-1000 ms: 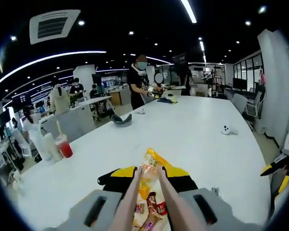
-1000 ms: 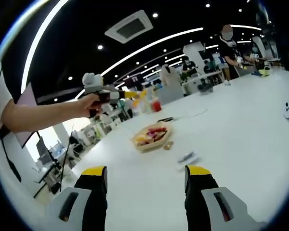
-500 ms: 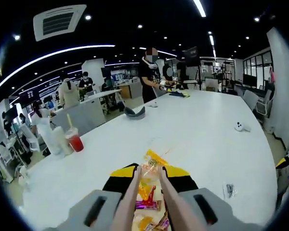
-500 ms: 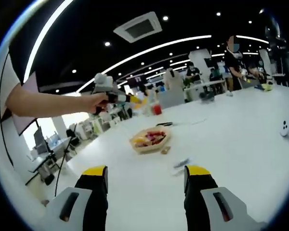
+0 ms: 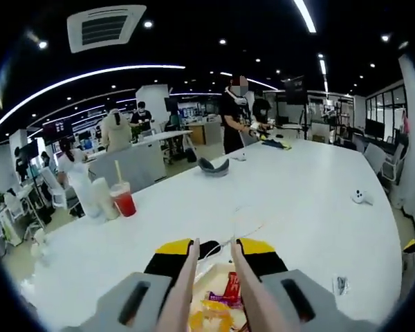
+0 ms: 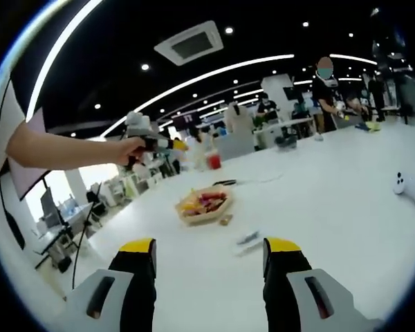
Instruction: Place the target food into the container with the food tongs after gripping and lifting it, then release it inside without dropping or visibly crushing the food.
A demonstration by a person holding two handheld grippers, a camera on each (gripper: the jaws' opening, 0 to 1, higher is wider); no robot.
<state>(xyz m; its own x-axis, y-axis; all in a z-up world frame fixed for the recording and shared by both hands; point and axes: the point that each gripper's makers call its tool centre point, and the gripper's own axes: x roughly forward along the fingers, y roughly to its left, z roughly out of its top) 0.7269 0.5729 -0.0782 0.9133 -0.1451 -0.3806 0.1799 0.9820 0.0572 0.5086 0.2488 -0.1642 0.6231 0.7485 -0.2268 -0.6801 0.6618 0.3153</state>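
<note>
My left gripper [image 5: 214, 249] is shut on a pair of pale food tongs [image 5: 185, 280], whose two arms run forward between its yellow-tipped jaws. The tong tips stand a little apart with nothing between them. Below them lie wrapped snack packets [image 5: 230, 288], red and yellow. In the right gripper view a shallow basket [image 6: 202, 205] of snacks sits on the white table, and a hand holds the left gripper [image 6: 144, 135] in the air up and left of it. My right gripper [image 6: 207, 252] is open and empty, low over the table in front of the basket.
A red drink cup [image 5: 124, 203] and white bottles [image 5: 90, 197] stand at the table's left edge. A loose packet [image 6: 247, 240] and a small snack [image 6: 226, 221] lie near the basket. A white controller [image 6: 404, 185] lies far right. People stand at the far end.
The orange packet that was pinched at the tong tips is gone from between them, and the tips have spread. Both views have swung slightly; the basket sits lower left in the right view.
</note>
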